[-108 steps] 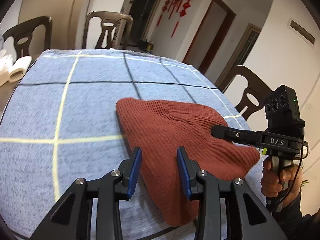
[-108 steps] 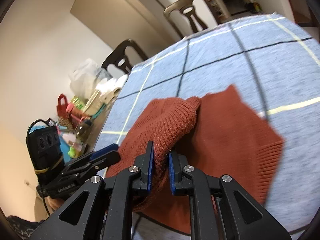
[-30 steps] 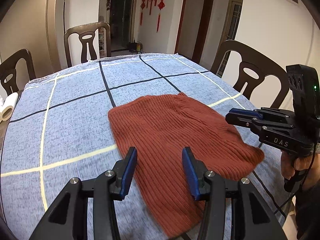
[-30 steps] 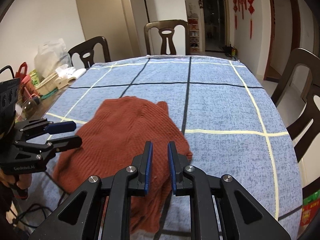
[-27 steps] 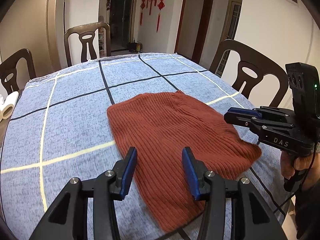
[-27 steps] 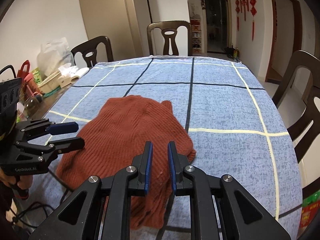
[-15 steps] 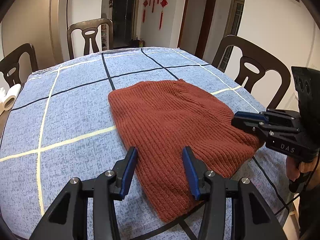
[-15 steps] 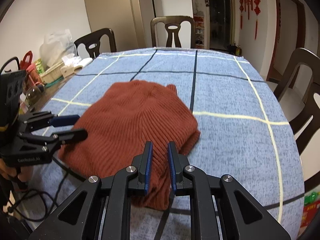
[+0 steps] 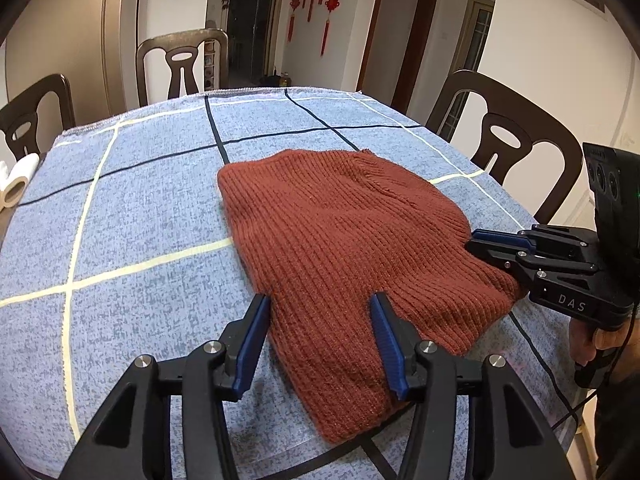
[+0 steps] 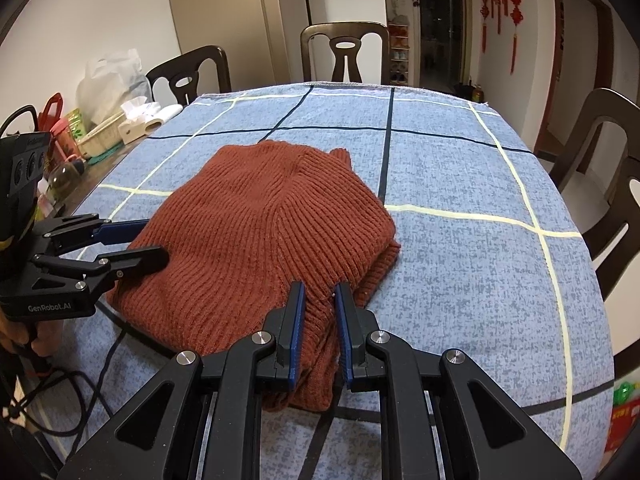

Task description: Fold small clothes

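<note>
A rust-red ribbed knit garment [image 9: 340, 232] lies folded on the blue checked tablecloth [image 9: 132, 216]; it also shows in the right wrist view [image 10: 260, 224]. My left gripper [image 9: 320, 328] is open, its fingers straddling the garment's near edge just above the cloth. My right gripper [image 10: 319, 308] is nearly shut, its blue pads close on either side of a fold at the garment's near right edge [image 10: 320, 300]. The right gripper [image 9: 496, 244] shows in the left wrist view at the garment's right side. The left gripper [image 10: 136, 244] shows open in the right wrist view.
Dark wooden chairs [image 9: 182, 64] stand around the table. A paper roll [image 9: 16, 184] lies at the left edge. A basket, bags and bottles [image 10: 92, 128] crowd the side table on the left. A cable [image 10: 60, 392] hangs off the near edge.
Both grippers have moved in closer and lower over the garment. The right gripper's jaws have parted slightly. The garment now lies flatter, folded over itself.
</note>
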